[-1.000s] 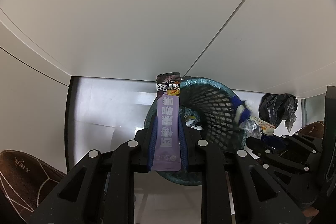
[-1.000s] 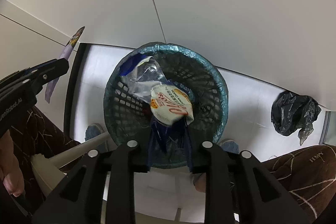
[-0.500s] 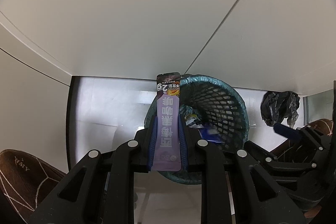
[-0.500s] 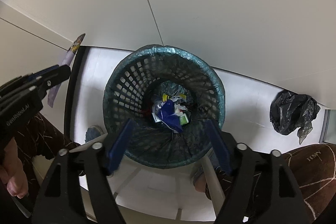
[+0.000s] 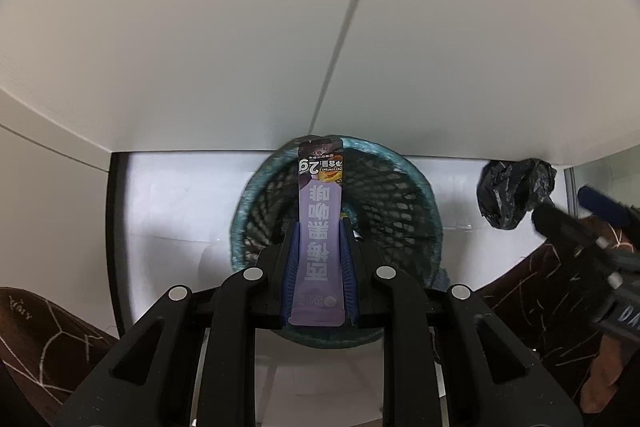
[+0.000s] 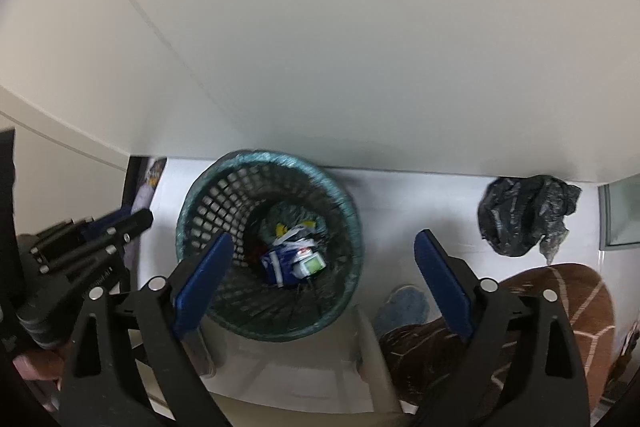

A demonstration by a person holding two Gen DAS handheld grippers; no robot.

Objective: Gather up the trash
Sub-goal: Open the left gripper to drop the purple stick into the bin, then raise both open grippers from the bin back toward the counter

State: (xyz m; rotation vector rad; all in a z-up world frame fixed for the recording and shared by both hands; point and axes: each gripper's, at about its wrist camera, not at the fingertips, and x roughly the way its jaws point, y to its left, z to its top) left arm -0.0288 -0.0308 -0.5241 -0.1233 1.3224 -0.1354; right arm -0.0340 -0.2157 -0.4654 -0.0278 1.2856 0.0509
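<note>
White floor, teal basket (image 6: pixel 340 203): right gripper (image 6: pixel 320 263) fingers just opened wide, empty, wrappers (image 6: pixel 294 259) dropped inside; left gripper (image 5: pixel 320 239) pinches purple sachet (image 5: pixel 321 227), next.

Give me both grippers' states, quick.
Left gripper: shut on the purple sachet.
Right gripper: open, empty, fingers just spread.
</note>
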